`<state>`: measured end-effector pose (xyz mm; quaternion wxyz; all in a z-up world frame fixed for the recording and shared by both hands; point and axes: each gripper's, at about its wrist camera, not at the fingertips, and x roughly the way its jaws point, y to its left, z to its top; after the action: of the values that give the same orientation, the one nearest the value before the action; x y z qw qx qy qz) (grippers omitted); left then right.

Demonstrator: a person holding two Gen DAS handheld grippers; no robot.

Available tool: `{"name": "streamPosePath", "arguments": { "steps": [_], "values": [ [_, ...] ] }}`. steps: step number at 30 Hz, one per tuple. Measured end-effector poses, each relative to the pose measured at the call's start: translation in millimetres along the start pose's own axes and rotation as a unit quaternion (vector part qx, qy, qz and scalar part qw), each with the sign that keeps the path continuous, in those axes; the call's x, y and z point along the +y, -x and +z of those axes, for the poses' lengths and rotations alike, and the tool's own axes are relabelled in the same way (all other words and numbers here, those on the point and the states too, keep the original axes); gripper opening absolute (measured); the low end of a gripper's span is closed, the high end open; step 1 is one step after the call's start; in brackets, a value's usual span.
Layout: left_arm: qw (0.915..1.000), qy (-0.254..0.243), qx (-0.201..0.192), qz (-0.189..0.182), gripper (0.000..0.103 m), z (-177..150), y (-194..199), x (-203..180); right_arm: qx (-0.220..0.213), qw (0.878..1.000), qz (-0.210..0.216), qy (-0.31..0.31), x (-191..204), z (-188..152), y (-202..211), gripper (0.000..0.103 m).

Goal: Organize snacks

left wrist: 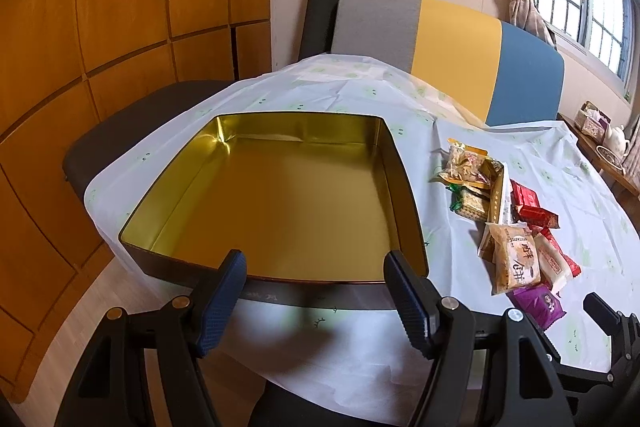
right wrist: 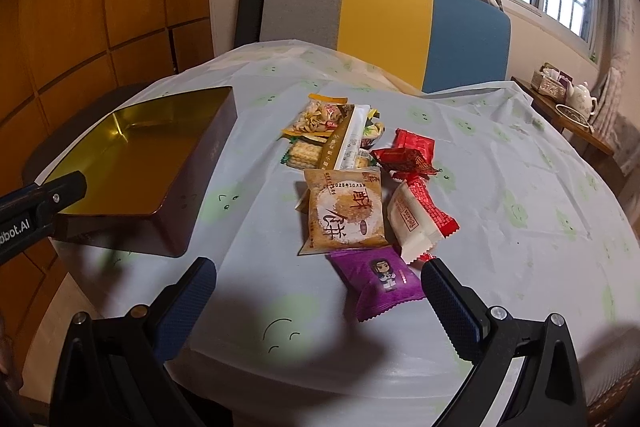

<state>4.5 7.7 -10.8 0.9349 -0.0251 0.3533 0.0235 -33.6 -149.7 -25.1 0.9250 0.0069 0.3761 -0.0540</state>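
An empty tin box with a gold inside sits on the covered table; the right wrist view shows it at the left. My left gripper is open, its fingers just above the box's near rim. A pile of wrapped snacks lies right of the box. In the right wrist view I see a purple packet, a tan pastry packet, a white-and-red packet, red packets and cracker packs. My right gripper is open, just short of the purple packet.
A pale plastic cloth covers the table. A grey, yellow and blue chair back stands behind it. A dark seat is at the left, wooden cabinets beyond. A side table with a teapot is at the right.
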Motion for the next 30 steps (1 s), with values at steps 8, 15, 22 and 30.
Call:
{"name": "streamPosePath", "arguments": {
  "steps": [8, 15, 22, 30],
  "values": [
    [1.0000, 0.003, 0.000, 0.001, 0.072, 3.7, 0.6, 2.5, -0.004, 1.000, 0.003, 0.006, 2.8, 1.2, 2.4, 0.103],
    [1.0000, 0.003, -0.001, -0.001, 0.072, 4.4, 1.2, 4.3, -0.006, 1.000, 0.002, 0.005, 2.2, 1.3, 3.1, 0.103],
    [1.0000, 0.003, -0.002, 0.000, 0.072, 5.0, 2.6, 3.5, -0.008, 1.000, 0.002, 0.005, 1.6, 1.7, 3.3, 0.103],
    [1.0000, 0.001, -0.003, 0.001, 0.072, 6.1, 2.9, 2.5, -0.008, 1.000, 0.003, 0.005, 1.5, 1.8, 3.1, 0.103]
  ]
}}
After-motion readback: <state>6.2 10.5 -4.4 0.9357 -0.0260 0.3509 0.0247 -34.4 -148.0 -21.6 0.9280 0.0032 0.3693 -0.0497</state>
